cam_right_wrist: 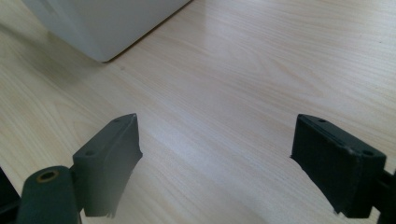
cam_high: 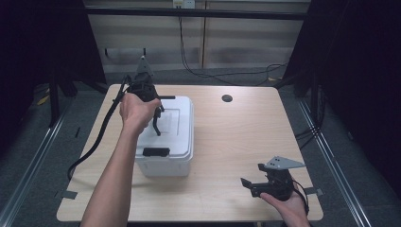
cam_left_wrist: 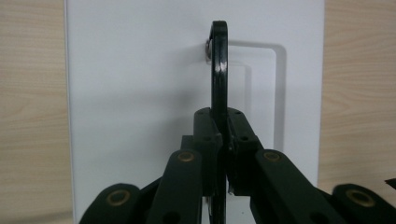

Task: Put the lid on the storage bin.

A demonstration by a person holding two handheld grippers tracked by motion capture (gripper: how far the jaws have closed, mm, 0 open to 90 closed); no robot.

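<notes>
Two grippers are at work over the wooden table (cam_high: 227, 142). On the left side sits a white box (cam_high: 177, 142), where the left gripper (cam_left_wrist: 223, 140) pinches the black handle (cam_left_wrist: 219, 70) raised from the lid. Near the right edge, the right gripper (cam_right_wrist: 217, 158) rests low, jaws spread wide, holding nothing.

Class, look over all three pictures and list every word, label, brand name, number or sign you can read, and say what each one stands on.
None: no readable text in any view.
White box: lid and walls plain, no label.
Black handle, clamped by the left hand-held gripper: no marking.
Wooden table: bare grain.
Right hand-held gripper, jaws open: no print.
Pale fitting on the back wall: too small to read.
</notes>
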